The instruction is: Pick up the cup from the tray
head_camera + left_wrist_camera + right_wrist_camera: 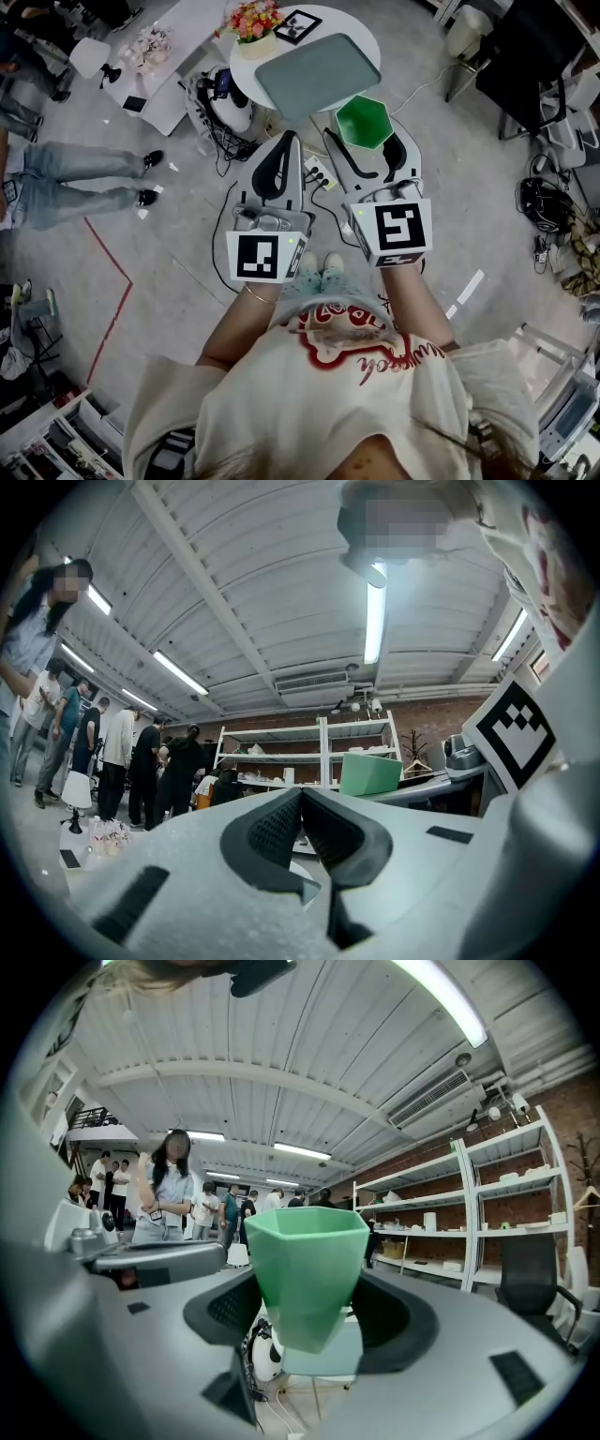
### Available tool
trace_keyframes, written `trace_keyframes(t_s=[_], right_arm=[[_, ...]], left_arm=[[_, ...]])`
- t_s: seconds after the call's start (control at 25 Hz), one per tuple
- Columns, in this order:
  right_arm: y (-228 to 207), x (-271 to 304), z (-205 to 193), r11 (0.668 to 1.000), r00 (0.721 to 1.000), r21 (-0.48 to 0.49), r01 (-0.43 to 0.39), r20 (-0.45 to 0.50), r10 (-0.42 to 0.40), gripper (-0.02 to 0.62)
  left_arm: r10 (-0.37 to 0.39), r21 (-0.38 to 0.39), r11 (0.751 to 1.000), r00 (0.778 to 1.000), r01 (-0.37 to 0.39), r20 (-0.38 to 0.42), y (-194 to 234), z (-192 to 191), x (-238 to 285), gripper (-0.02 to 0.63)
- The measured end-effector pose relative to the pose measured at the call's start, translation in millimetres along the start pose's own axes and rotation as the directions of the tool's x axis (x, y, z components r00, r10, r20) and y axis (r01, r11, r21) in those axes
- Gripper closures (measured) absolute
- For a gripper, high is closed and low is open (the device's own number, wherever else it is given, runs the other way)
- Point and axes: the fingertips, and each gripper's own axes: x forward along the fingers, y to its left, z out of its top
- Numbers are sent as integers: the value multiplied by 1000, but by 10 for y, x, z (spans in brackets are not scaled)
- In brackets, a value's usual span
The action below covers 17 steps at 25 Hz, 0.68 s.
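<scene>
A lab-like workshop: white metal shelves [323,752] against a brick wall [427,714], strip lights [375,621] on a ribbed ceiling [262,583], a bare concrete floor [178,253] strewn with cables [217,141], an office chair [530,1269], and people [141,761] standing in a group.

Grippers held out side by side.
The left gripper [288,141] is closed, empty; the right gripper [366,142] clamps the cup [364,120].
</scene>
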Motion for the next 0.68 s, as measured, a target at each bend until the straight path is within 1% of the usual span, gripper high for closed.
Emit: trace_keyframes(t_s=[0.28,0.68], right_arm=[[36,-63,18,1000,1000,-4,-2,7,2,285],[134,-91,27,1000,1000,-6,-18,12,18,285]], left_arm=[[-10,1,1000,1000,10,0,-72,19,-53,592],[-14,-1,1000,1000,14,-3,-71,39,-133,592]])
